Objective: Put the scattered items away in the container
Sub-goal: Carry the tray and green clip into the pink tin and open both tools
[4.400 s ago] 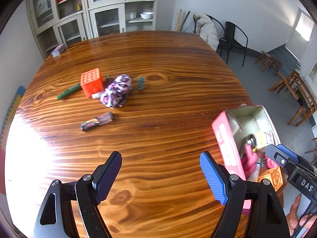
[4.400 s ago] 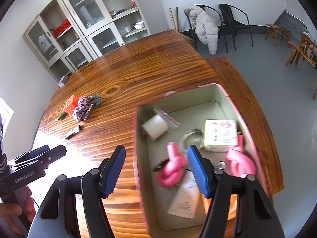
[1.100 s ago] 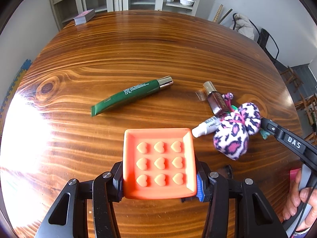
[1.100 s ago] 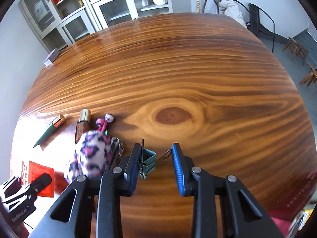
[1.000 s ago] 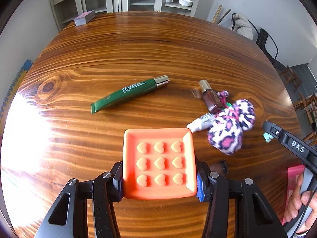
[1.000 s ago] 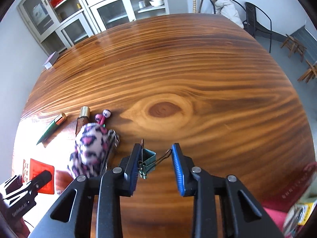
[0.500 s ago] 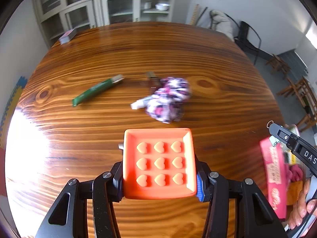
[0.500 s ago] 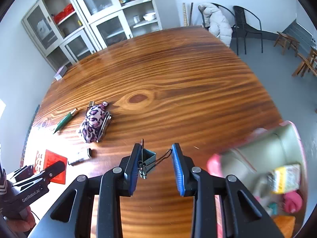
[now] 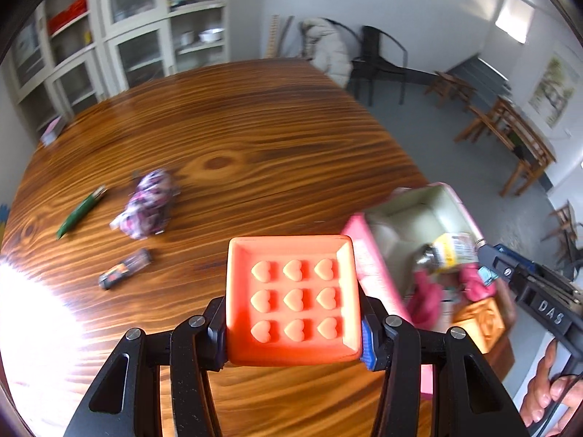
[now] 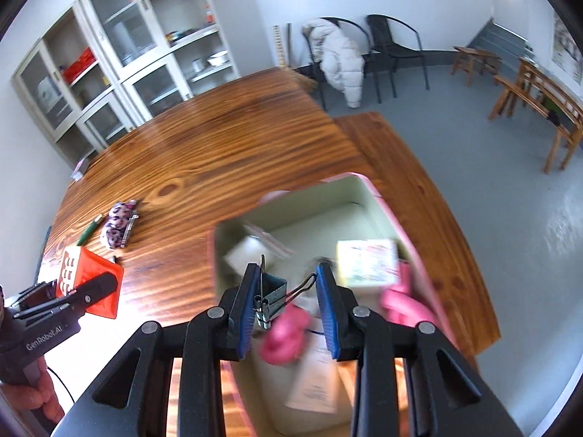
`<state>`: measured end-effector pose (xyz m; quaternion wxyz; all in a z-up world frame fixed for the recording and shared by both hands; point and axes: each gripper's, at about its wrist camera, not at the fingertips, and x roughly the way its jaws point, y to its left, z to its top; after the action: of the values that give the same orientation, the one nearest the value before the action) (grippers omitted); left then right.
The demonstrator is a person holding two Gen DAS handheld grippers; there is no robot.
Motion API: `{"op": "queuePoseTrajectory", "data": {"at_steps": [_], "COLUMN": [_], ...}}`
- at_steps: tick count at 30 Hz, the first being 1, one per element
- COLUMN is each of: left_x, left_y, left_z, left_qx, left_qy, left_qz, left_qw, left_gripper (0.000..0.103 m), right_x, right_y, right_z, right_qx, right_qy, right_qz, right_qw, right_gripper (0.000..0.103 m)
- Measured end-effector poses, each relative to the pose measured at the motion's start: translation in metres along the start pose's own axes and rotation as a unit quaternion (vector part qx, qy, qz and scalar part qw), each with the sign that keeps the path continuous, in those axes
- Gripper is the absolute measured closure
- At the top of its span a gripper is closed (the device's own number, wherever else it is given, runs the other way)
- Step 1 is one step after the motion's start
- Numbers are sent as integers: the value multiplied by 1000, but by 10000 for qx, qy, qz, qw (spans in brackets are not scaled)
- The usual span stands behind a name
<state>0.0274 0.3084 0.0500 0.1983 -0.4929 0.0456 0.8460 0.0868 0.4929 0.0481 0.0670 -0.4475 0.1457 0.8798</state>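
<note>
My left gripper is shut on an orange heart-pattern tray, held above the table just left of the pink container. My right gripper is shut on a green binder clip and hovers over the open pink container, which holds pink knotted toys, a yellow box and papers. On the table lie a leopard-print pouch, a green tube and a small dark bottle. The left gripper with the orange tray shows at left in the right wrist view.
The container stands near the wooden table's right edge. Cabinets stand behind the table; black chairs with a white coat and wooden furniture stand on the grey floor at right. A small pink box lies at the table's far left.
Both grippers have swung right, away from the scattered items, to the pink container. The left keeps the orange tray, the right keeps the binder clip and is now over the container.
</note>
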Motion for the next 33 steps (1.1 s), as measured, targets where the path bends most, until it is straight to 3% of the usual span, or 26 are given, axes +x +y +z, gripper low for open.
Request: {"op": "queuePoseTrajectory", "data": {"at_steps": [7,15,16,18,21,33], "left_x": [1,6,8,7,2,4], "left_y": [-55,-90,-93,-99,-100,-68], "left_z": [11,27,29,31,32,22], "left_qx": [339,513,533,553,509,3], "left_qy": [-122,-191,-178,-258,-435,-247], "left_qz": [-221,-385,-445,-354,-244,22], "left_qw": [9991,9978,9974,9975,9975,9997], "left_gripper": [49,47,44,15,14,14], "right_x": [-16,-21,-19,-15,-11,-5], "right_y": [-27,-40,-41,-44,-50,-57], "right_z": [-4,0,0,0,-1,-3], "right_qx": [80,20,23,70,136,292], "right_qy": [-128,-203,-154,-77,3,92], "right_qz": [-17,136,190,229,256,300], "right_qw": [9999,9997,9997,9997,9996,9991], "right_gripper": [69,69,68,68,68,68]}}
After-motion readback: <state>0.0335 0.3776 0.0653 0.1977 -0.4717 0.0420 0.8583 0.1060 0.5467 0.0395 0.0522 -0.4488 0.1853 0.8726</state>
